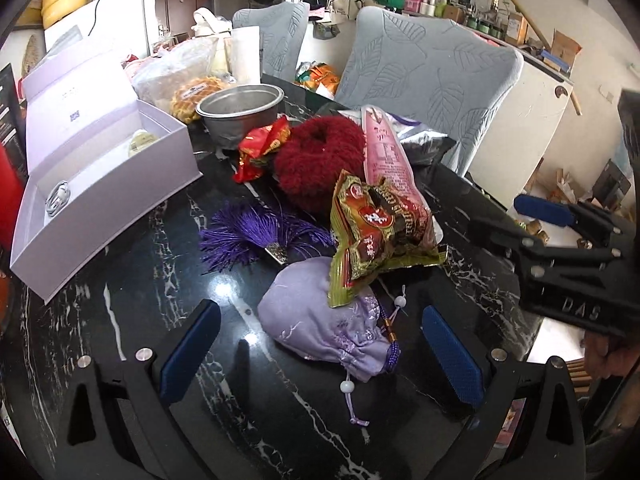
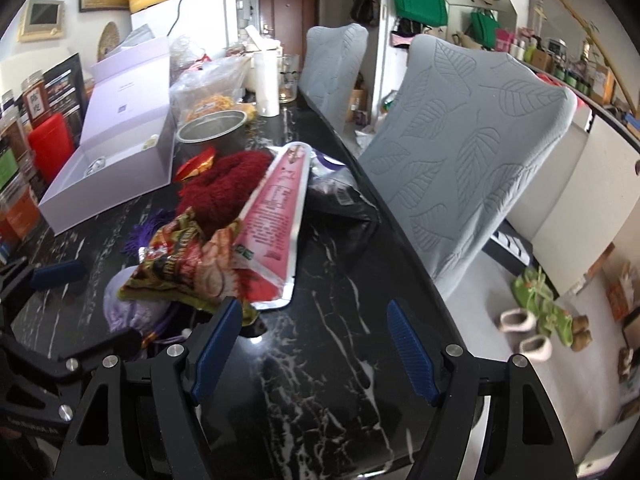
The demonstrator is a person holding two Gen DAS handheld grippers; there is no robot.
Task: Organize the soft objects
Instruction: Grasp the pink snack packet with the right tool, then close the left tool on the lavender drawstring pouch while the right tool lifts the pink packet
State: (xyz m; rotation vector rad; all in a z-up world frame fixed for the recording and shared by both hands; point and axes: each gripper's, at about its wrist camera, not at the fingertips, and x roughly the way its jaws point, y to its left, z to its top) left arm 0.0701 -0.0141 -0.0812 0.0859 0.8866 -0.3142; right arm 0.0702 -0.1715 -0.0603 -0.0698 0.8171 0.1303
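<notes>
Lilac pouch (image 1: pixel 324 330) between the left gripper's (image 1: pixel 320 348) spread fingers (image 1: pixel 452 356).

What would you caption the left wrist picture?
Open left gripper hovers around a lilac drawstring pouch on a black marble table.

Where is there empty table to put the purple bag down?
Bare marble table lies between the white box, the purple tassel and the lilac pouch. More by the table edge beside the pink packet. The middle is crowded with packets.
</notes>
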